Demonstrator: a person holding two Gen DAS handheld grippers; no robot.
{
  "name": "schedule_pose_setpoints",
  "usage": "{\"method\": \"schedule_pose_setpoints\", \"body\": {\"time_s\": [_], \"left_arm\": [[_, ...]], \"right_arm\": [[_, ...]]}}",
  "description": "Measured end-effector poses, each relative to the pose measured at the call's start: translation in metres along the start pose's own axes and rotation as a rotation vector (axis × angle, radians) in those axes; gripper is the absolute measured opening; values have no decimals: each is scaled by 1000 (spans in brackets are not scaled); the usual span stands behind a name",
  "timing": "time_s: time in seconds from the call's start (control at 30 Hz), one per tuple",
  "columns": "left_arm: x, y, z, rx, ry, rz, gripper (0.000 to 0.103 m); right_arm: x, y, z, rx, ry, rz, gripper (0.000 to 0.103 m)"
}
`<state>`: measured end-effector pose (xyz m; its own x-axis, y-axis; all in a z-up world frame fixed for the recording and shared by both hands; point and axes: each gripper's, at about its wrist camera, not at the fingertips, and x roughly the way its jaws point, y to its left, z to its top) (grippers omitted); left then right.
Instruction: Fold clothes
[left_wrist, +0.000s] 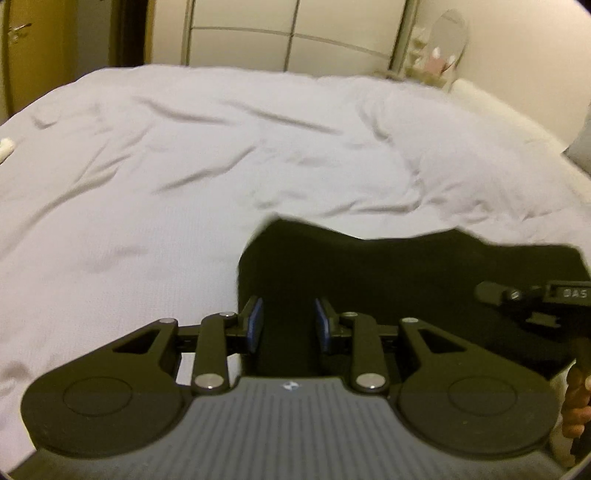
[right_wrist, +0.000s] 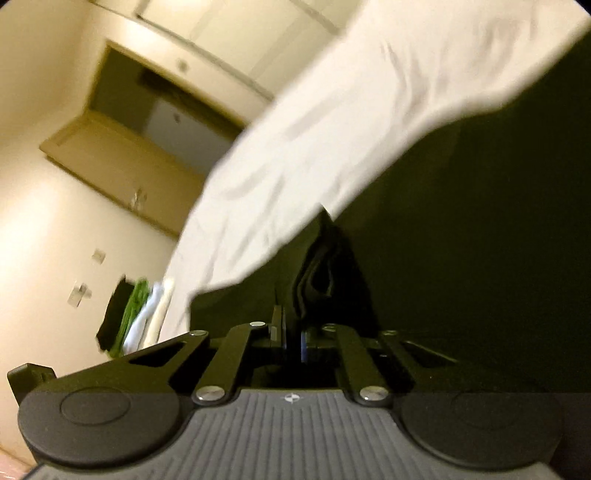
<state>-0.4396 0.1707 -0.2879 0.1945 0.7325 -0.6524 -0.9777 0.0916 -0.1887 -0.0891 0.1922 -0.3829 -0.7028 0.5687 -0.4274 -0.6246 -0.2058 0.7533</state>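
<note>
A black garment (left_wrist: 388, 280) lies on the white bed sheet (left_wrist: 184, 166), at the lower right of the left wrist view. My left gripper (left_wrist: 288, 323) is at the garment's near left corner. Its blue pads (left_wrist: 255, 325) stand a little apart and dark cloth fills the gap; whether they press on it I cannot tell. In the right wrist view my right gripper (right_wrist: 291, 339) is shut on a bunched fold of the black garment (right_wrist: 321, 266), which rises just ahead of its fingertips. The right gripper (left_wrist: 517, 295) also shows at the right edge of the left wrist view, over the garment.
A pale wardrobe (left_wrist: 295, 37) and an oval mirror (left_wrist: 447, 44) stand beyond the bed. There is a door (left_wrist: 22, 37) at the far left. A hand (left_wrist: 576, 398) shows at the right edge. Black, green and white clothes (right_wrist: 129, 317) are stacked at the bed's far end.
</note>
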Motion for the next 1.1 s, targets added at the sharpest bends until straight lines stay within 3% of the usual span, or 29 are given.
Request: {"method": "schedule_pose_setpoints", "body": {"time_s": [0.17, 0.33, 0.47, 0.57, 0.6, 0.63, 0.8, 0.9, 0.97, 1.1], "left_arm": [[8, -29, 8, 27, 0, -100, 27], [42, -69, -8, 125, 100, -98, 27], [49, -81, -15, 178, 121, -45, 29], [48, -85, -11, 188, 124, -33, 30], [47, -88, -10, 194, 125, -30, 30], [46, -91, -9, 202, 125, -27, 30], [43, -118, -8, 269, 124, -93, 30], [51, -140, -13, 329, 142, -126, 30], [61, -152, -17, 354, 170, -134, 30], [70, -170, -23, 379, 191, -148, 30]], "right_arm": [[-83, -11, 24, -71, -180, -136, 6], [-111, -76, 18, 85, -179, -301, 7], [-114, -116, 7, 259, -184, -203, 13], [-111, -116, 12, 220, -179, -196, 19], [-110, -113, 14, 187, -174, -210, 9], [-106, -104, 17, 118, -170, -247, 7], [-148, -80, 33, -76, -289, -304, 7], [-173, -91, 37, -62, -341, -369, 6], [-186, -115, 38, -26, -350, -459, 6], [-201, -137, 41, 7, -365, -427, 6]]}}
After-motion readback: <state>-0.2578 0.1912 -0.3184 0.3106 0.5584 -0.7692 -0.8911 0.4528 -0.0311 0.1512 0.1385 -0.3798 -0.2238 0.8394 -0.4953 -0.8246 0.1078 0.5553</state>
